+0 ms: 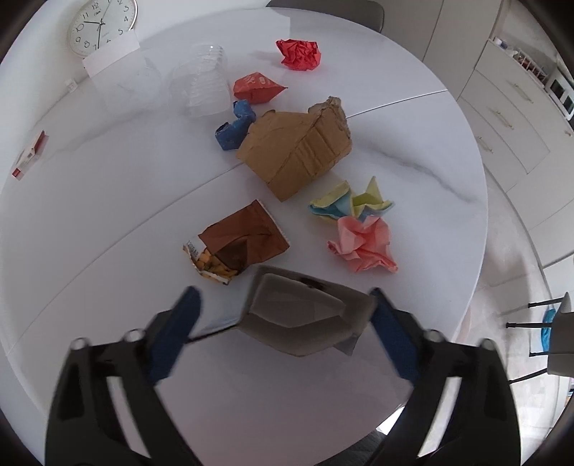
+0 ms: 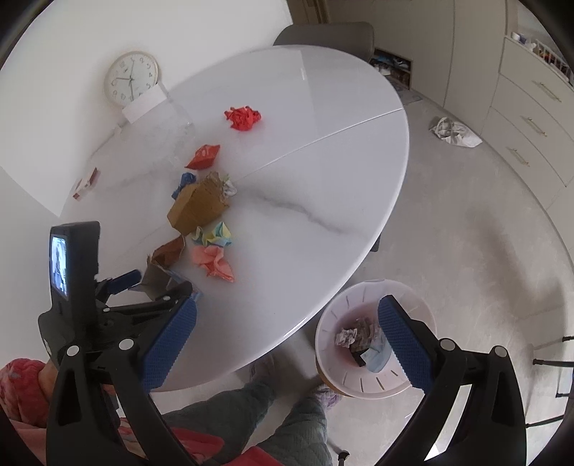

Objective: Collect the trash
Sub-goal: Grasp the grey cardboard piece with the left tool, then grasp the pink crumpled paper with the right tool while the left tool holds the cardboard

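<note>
Now your left gripper (image 1: 283, 315) hangs low over the near edge of the white marbled surface (image 1: 412, 150), its blue fingers (image 1: 179, 333) spread to either side of a grey flattened packet (image 1: 305, 315). The right-hand pad sits at the packet's edge; whether either pad actually presses on it, you cannot tell from this angle. Just beyond the packet lies a torn brown snack bag (image 1: 240, 243) with orange pieces showing at its mouth. To the right of that are a crumpled pink paper (image 1: 362, 243) and, touching it, a wad of yellow and blue paper (image 1: 348, 202). A crushed cardboard box (image 1: 297, 150) sits mid-surface, with a blue wrapper (image 1: 235, 125) against its left side, a red packet (image 1: 256, 88) behind that and a red paper ball (image 1: 299, 53) farther back. Clear plastic cups (image 1: 201, 82) stand near a wall clock (image 1: 102, 25). Your right gripper (image 2: 287, 340) is held off the surface's edge, its fingers (image 2: 168, 344) wide apart and empty. Between them, on the floor beside your feet, stands the white waste bin (image 2: 337, 322) with scraps already inside.
</note>
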`<state>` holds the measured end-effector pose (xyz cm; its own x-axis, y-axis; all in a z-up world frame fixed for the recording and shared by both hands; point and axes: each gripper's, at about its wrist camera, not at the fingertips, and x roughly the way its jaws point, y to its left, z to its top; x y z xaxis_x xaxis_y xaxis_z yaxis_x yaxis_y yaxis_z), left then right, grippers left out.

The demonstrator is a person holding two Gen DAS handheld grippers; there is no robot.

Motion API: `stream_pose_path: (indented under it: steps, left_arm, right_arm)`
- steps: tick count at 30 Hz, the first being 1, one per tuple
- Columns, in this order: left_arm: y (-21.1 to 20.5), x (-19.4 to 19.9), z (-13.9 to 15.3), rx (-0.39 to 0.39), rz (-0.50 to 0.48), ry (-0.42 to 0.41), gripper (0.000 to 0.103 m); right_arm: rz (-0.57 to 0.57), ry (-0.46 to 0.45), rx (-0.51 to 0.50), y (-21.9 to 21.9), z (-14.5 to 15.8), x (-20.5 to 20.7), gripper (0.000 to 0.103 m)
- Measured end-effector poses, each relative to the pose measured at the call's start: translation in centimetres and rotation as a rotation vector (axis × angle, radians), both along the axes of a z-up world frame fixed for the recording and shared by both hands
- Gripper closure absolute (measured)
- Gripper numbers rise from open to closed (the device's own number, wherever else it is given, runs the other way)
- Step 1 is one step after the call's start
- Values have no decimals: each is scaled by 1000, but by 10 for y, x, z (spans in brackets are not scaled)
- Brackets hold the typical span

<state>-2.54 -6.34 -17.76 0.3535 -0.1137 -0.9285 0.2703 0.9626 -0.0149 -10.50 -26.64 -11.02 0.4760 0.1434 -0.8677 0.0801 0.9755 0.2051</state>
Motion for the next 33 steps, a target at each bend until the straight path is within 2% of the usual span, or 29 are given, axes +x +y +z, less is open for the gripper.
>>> stream_pose_path:
  steps: [4,9,15,21,24,26,27,33]
  left_arm:
    - [6,-2,1,-39,14,15,43]
    - [20,-10,8,-80,26,22,46]
    - [48,-16,36,-113,39,-6,46]
    - [77,-18,66,-116,61,-42,46]
    - [88,-14,74,-112,54,-54,46]
    - [93,-8,75,-112,49,-57,46]
    - [95,-5,75,-111,45,-57,46]
    - [101,8,83,-123,-1,-64,46]
  right_arm:
    - [59,-3,4,9,-7,9,3]
    - [159,-17,18,32,-21,30,4]
    - [251,-3,27,69,-52,62,18]
    - [294,34,-31,106,-78,82,31]
    - [298,56,-65,115,-87,86,44]
    - [296,65,-84,118,-90,87,59]
    - [295,69,-88,119,-91,88,62]
    - [269,62,-76,119,-86,81,64]
